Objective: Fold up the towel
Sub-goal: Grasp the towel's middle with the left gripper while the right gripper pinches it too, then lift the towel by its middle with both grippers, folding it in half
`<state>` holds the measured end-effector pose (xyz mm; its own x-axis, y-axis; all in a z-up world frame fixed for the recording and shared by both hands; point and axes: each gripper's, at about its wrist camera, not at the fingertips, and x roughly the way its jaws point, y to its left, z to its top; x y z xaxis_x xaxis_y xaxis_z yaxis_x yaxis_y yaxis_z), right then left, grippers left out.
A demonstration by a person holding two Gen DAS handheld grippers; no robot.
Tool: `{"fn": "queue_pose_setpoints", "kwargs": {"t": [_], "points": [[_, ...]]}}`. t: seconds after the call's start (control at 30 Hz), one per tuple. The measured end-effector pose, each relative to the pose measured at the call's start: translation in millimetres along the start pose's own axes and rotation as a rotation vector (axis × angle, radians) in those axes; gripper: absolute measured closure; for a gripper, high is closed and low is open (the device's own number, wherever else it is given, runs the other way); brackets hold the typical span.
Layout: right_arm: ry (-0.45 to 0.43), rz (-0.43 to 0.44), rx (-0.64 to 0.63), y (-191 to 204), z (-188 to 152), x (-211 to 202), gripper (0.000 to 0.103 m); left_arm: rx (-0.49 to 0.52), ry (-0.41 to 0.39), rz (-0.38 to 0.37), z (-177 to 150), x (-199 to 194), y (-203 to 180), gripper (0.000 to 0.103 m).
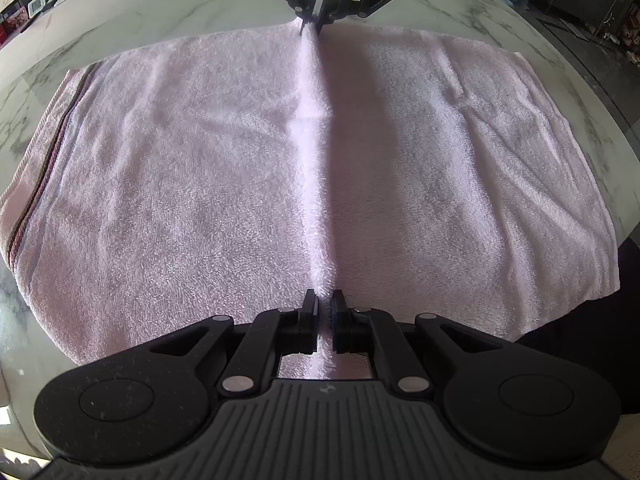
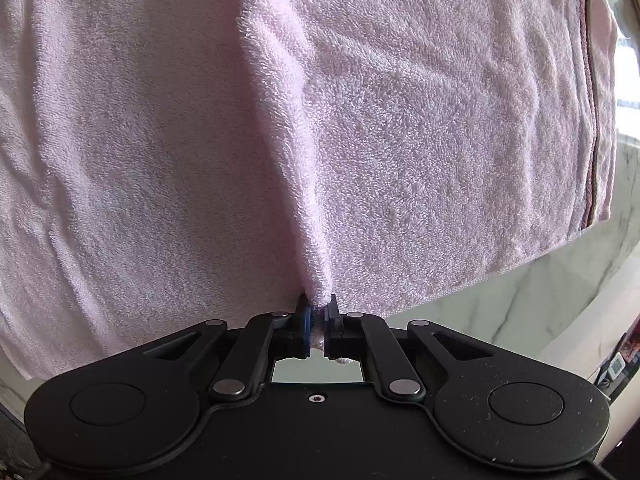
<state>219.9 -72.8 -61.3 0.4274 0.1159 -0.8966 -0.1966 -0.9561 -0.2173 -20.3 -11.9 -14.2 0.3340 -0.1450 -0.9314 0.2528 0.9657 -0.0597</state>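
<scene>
A pale pink terry towel (image 1: 200, 168) lies spread on a white marble table (image 1: 160, 8), with a raised ridge running down its middle between my two grippers. My left gripper (image 1: 325, 300) is shut on the near end of that ridge. My right gripper (image 1: 312, 26) faces me at the far edge, shut on the other end of the ridge. In the right wrist view the right gripper (image 2: 318, 308) pinches a fold of the towel (image 2: 420, 140), which fills the view. The towel's striped hem (image 2: 588, 100) shows at the right.
The marble table's edge (image 2: 500, 320) shows beyond the towel's border in the right wrist view. Shelves and clutter (image 1: 36, 4) stand past the table at the far left. A dark area (image 1: 592, 340) lies at the near right off the table.
</scene>
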Motion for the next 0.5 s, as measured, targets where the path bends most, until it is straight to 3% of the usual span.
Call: {"fn": "queue_pose_setpoints", "kwargs": {"t": [0.23,0.5], "points": [[0.043,-0.059,0.148,15,-4,-27,0.099,0.036,-0.042,0.011,-7,-27,5,0.099],[0.132,-0.159,0.33,35,-18,-85,0.099,0.161,-0.131,0.1,-7,-85,11,0.099]]}}
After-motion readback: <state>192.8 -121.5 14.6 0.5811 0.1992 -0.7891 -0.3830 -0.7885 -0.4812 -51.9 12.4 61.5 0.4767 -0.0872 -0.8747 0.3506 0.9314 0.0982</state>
